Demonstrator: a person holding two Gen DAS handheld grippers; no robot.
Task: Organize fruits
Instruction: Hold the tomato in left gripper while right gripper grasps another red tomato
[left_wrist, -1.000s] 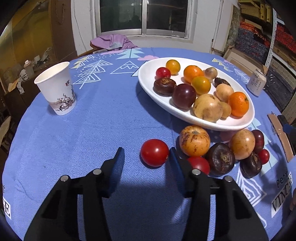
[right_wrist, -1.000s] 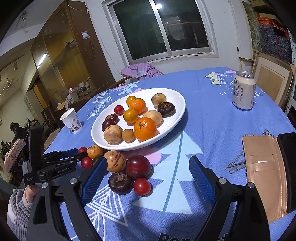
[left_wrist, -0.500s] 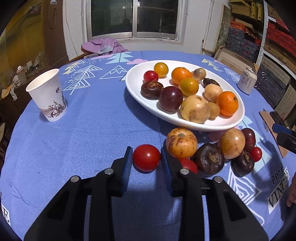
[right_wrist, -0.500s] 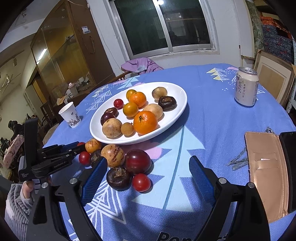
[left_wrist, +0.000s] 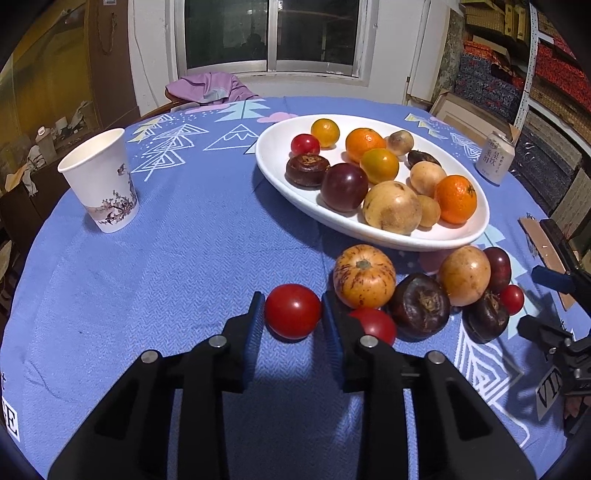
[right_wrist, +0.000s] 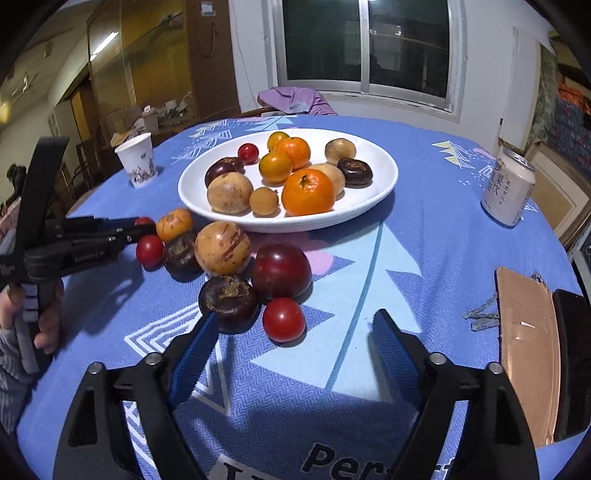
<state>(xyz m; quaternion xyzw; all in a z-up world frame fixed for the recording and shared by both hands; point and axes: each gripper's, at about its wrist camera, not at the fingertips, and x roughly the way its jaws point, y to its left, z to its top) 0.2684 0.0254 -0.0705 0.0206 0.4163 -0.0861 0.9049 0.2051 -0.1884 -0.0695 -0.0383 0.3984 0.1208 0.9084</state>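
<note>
On the blue tablecloth, my left gripper (left_wrist: 291, 298) is shut on a red tomato (left_wrist: 292, 311) that still rests on the cloth. The left gripper (right_wrist: 142, 226) also shows at the left of the right wrist view. A white oval plate (left_wrist: 275, 147) behind it holds several fruits. Loose fruits lie in front of the plate, among them a speckled orange one (left_wrist: 364, 276) and a dark brown one (left_wrist: 419, 305). My right gripper (right_wrist: 295, 316) hovers over a small red tomato (right_wrist: 283, 319). Its jaws are closing around the tomato, and the pads do not touch it.
A paper cup (left_wrist: 101, 181) stands at the left and a drink can (right_wrist: 508, 190) at the right. A tan wallet (right_wrist: 524, 343) and a dark phone (right_wrist: 572, 369) lie near the right edge. A purple cloth (left_wrist: 210, 88) hangs over a chair behind the table.
My left jaws closed onto the red tomato. My right gripper rolled, came down closer to the small red tomato, and its jaws narrowed.
</note>
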